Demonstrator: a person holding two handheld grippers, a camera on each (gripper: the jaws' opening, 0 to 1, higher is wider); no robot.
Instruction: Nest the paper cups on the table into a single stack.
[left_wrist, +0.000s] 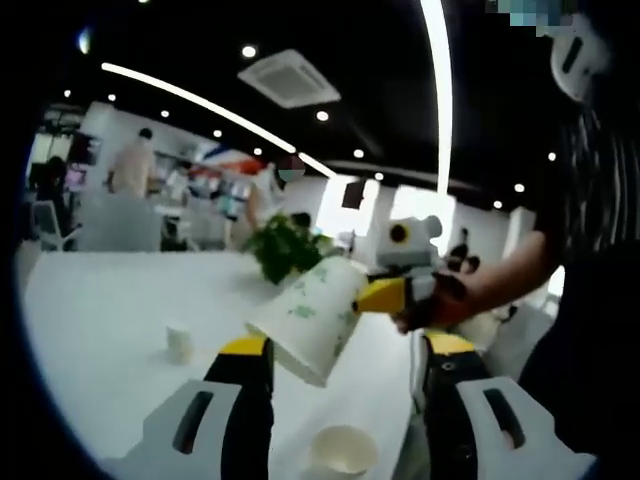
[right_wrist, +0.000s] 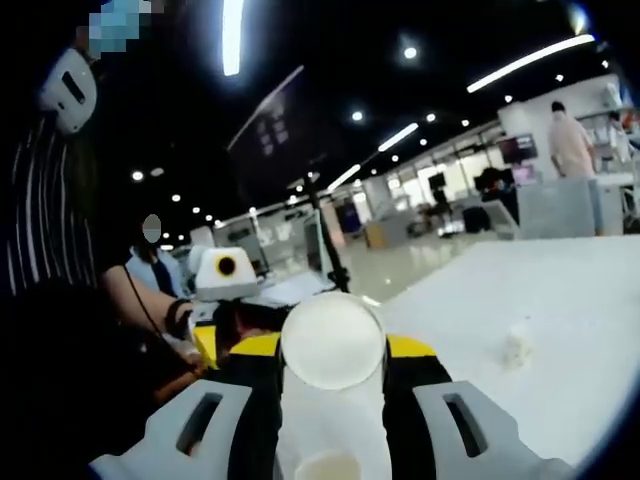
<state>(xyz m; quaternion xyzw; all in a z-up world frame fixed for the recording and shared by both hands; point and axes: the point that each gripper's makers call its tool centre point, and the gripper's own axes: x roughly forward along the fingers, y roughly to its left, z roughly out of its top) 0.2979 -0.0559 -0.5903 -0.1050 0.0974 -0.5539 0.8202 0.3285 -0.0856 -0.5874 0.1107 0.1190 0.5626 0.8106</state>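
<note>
A paper cup with green print (left_wrist: 305, 320) hangs tilted above the white table (left_wrist: 100, 310), pinched at its rim by my right gripper (left_wrist: 385, 295), which reaches in from the right. It floats between the wide-apart jaws of my open left gripper (left_wrist: 347, 345) without touching them. In the right gripper view my right gripper (right_wrist: 332, 345) is shut on that cup, whose round white base (right_wrist: 332, 340) faces the camera. Another cup (left_wrist: 343, 450) stands mouth-up on the table just below. A small white cup (left_wrist: 179, 343) stands farther left, seen also as a small cup (right_wrist: 515, 345) at the right.
A person's hand (left_wrist: 440, 300) and striped sleeve hold the right gripper. A green potted plant (left_wrist: 285, 245) stands at the table's far edge. Chairs, desks and people are in the office behind. The table edge runs close on the right.
</note>
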